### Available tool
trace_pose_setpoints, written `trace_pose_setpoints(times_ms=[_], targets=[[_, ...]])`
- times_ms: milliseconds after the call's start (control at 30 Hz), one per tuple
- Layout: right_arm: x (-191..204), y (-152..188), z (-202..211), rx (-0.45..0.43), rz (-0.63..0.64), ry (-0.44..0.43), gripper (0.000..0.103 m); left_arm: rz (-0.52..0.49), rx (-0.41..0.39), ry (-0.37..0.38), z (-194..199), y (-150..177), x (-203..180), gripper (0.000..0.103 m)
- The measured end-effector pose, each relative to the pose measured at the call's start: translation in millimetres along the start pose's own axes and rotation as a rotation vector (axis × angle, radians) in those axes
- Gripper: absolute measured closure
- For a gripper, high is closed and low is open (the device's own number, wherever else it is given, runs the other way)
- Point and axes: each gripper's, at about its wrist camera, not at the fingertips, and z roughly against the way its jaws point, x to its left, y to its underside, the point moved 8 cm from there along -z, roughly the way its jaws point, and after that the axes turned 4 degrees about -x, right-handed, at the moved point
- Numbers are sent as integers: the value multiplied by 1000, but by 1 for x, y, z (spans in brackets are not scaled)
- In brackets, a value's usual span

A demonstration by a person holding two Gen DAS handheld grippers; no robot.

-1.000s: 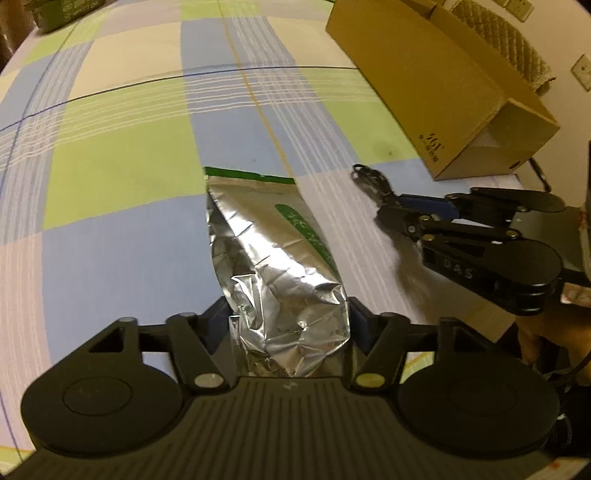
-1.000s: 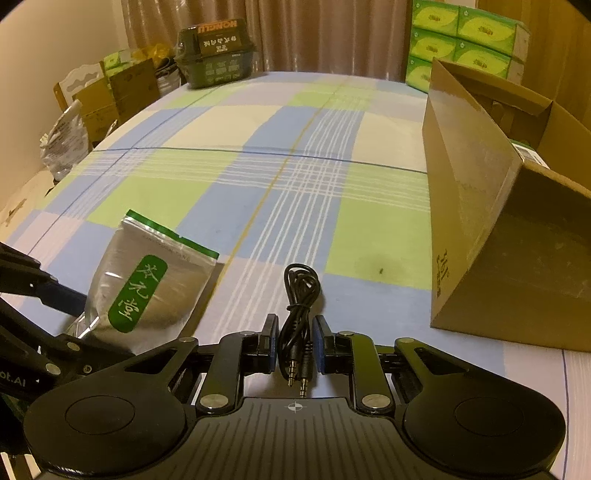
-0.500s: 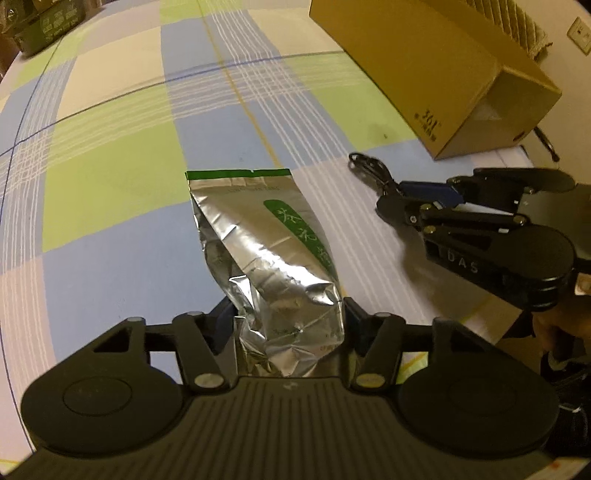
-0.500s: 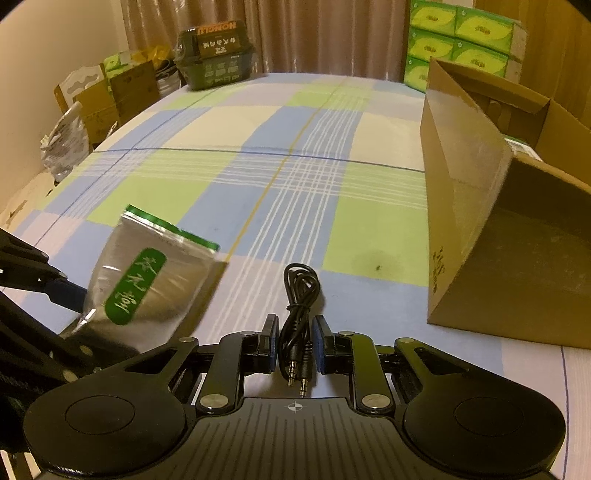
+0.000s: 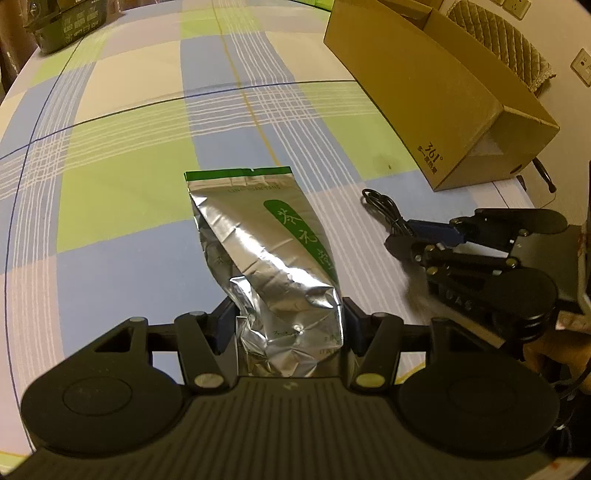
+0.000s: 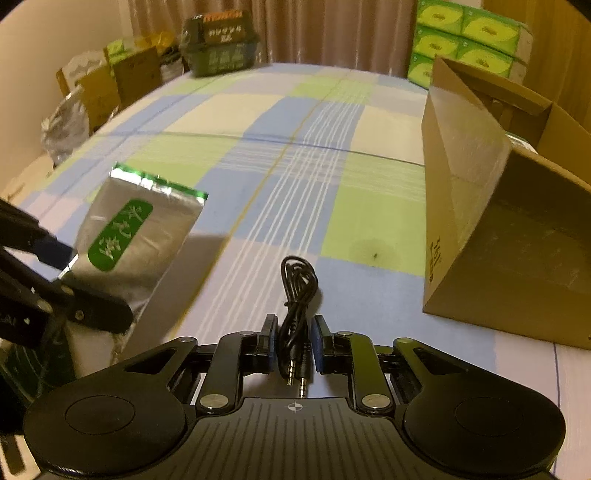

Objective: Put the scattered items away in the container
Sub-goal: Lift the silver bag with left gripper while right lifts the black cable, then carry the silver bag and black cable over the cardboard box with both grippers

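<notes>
My left gripper is shut on the bottom end of a silver foil pouch with a green label and holds it tilted up off the checked cloth; the pouch also shows in the right wrist view. My right gripper is shut on a coiled black audio cable, whose loop rests on the cloth; the cable also shows in the left wrist view. The open cardboard box stands to the right, also in the left wrist view.
The checked cloth covers the table. A dark green box stands at the far edge. Green tissue packs sit behind the cardboard box. Cartons and bags stand beyond the left edge.
My left gripper has lifted the pouch off the cloth and tilted its top upward. My right gripper has stayed shut on the cable and barely moved.
</notes>
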Motion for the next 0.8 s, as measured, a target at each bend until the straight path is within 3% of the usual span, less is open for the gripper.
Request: trace_pose_setpoints(times_ms=[233,333,400,800], targets=[[3,-6,-9,-14,22,6,84,13,2,3,-2,3,0,50],[4,-8,-12,-13,39,7,92,13,2,2,-2,4,2,50],[4,-9,-11,-10,28,2,92,14,0,3,-1,3,2,50],[-3,-22,27,-93,-5,20,92,1,-54,8,18,-12,-7,50]])
